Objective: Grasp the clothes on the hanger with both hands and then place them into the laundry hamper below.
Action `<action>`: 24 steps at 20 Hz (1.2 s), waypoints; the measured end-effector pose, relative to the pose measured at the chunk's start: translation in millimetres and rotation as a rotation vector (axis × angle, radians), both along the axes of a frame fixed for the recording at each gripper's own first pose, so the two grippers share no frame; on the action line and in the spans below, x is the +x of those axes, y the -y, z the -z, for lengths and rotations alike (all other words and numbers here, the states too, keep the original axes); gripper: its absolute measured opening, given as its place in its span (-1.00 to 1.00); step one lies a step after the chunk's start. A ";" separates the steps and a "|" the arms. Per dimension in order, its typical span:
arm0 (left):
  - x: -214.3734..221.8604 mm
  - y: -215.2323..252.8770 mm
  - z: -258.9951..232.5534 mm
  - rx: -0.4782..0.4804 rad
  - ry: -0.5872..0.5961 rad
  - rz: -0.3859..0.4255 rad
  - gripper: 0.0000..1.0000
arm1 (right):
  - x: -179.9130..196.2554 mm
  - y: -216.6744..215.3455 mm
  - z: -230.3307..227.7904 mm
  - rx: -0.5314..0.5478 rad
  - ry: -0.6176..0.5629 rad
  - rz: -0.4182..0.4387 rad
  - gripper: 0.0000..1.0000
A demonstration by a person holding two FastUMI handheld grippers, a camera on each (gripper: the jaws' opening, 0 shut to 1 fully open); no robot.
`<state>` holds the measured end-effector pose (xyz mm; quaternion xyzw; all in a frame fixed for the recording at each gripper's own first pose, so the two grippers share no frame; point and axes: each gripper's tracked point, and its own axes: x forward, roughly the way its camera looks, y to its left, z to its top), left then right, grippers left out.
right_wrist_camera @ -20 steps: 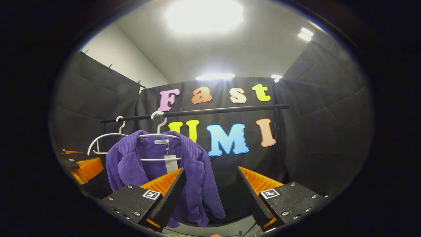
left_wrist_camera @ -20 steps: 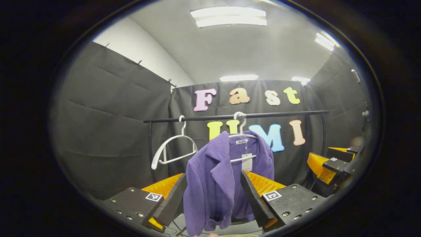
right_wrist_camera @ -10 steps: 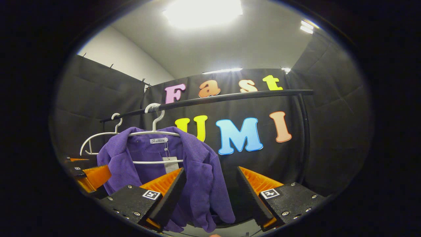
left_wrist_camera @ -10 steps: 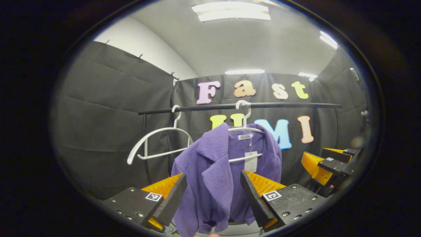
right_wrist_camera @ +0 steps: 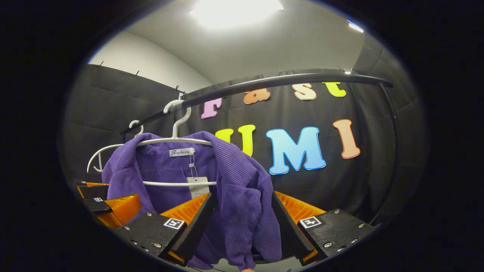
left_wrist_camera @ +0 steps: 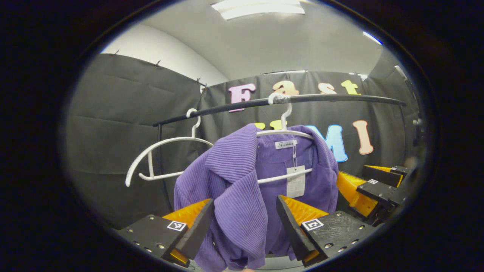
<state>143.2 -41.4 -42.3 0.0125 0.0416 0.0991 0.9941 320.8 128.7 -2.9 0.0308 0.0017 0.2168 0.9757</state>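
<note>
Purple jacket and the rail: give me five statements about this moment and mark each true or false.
1. The purple jacket hangs on a white hanger hooked over the black rail. True.
2. The left gripper is shut on the jacket. False: its fingers stand open, with cloth between them.
3. A second white hanger on the rail is bare. True.
4. The jacket lies in the hamper. False: it hangs from the rail.
5. The right gripper is shut. False: it is open around the jacket's edge.
</note>
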 end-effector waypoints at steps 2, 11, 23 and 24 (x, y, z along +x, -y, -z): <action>7.4 0.1 4.0 0.004 0.000 -0.019 0.88 | 11.2 -6.5 4.9 0.011 -0.004 -0.018 0.89; 21.7 -10.7 17.7 0.027 0.018 -0.128 0.93 | 43.3 -27.5 32.2 0.059 -0.042 -0.086 0.88; 28.5 -22.7 21.9 0.085 0.016 -0.156 0.24 | 62.3 -59.0 38.6 0.027 -0.021 -0.127 -0.19; 28.0 -21.1 21.1 0.073 0.018 -0.129 0.01 | 63.7 -54.9 32.1 0.026 0.002 -0.108 -0.44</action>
